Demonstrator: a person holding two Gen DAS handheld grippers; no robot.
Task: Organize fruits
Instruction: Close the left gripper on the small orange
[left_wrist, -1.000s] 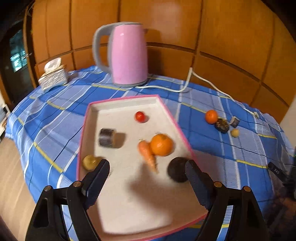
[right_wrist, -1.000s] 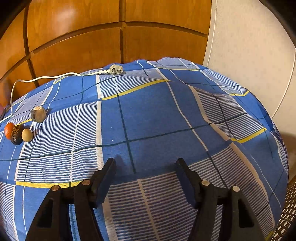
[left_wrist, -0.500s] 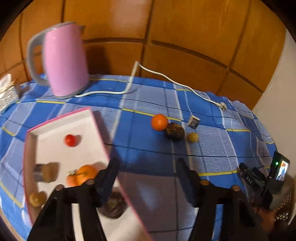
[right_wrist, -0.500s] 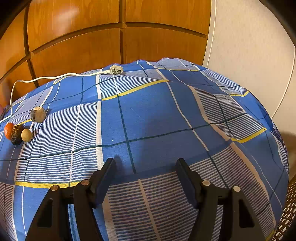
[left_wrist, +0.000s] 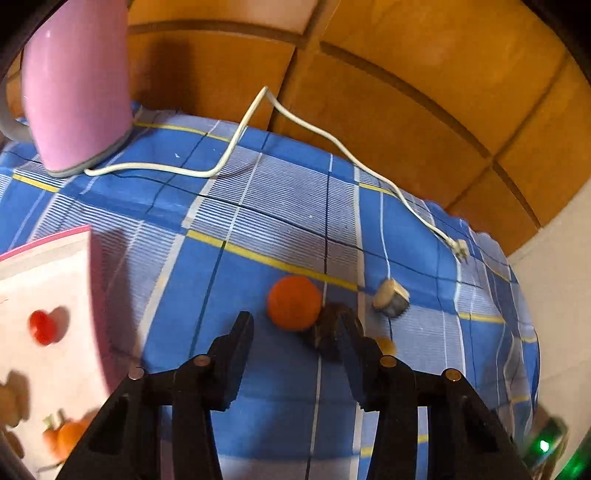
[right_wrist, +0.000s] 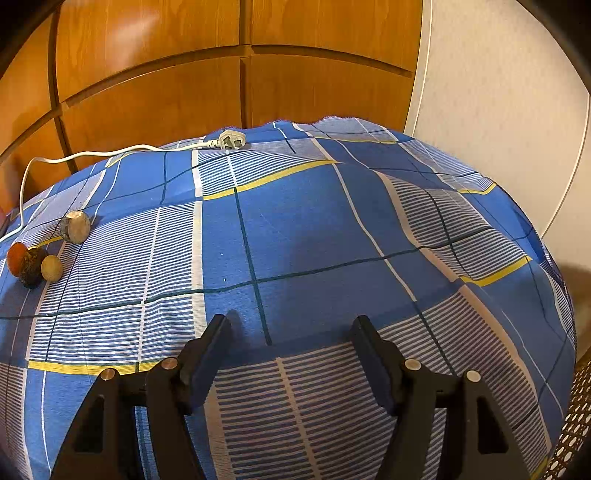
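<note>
Left wrist view looks down over a table covered in a blue plaid tablecloth (left_wrist: 280, 229) with yellow and white lines. The left gripper (left_wrist: 295, 325) hangs above the cloth with its jaws closing; nothing is between the pads. Just beyond the fingertips sits an orange (left_wrist: 293, 302), touching a dark round fruit (left_wrist: 327, 332) that the right-hand finger partly covers. A small yellowish fruit (left_wrist: 386, 345) peeks out beside that finger, and a short cylinder-shaped piece (left_wrist: 391, 297) with a pale cut face lies a little further back. At the left edge is a pink-rimmed tray (left_wrist: 88, 280) with a white floor; it holds a small red tomato (left_wrist: 42, 326), and blurred orange and brown items lie lower in the tray. A pink kettle (left_wrist: 77, 81) stands at the back left, and its white cord (left_wrist: 236, 140) trails across the cloth to a plug (left_wrist: 461, 251) near the far right edge. Wooden panels rise behind the table.

Right wrist view shows the right gripper (right_wrist: 290, 328) parted and empty over a bare stretch of cloth. The same cluster lies well away at the far left: the orange (right_wrist: 16, 258), the dark fruit (right_wrist: 31, 267) and the yellowish fruit (right_wrist: 51, 268) touching one another, with the cylinder piece (right_wrist: 75, 226) just behind them. The plug (right_wrist: 232, 140) rests near the back edge.
</note>
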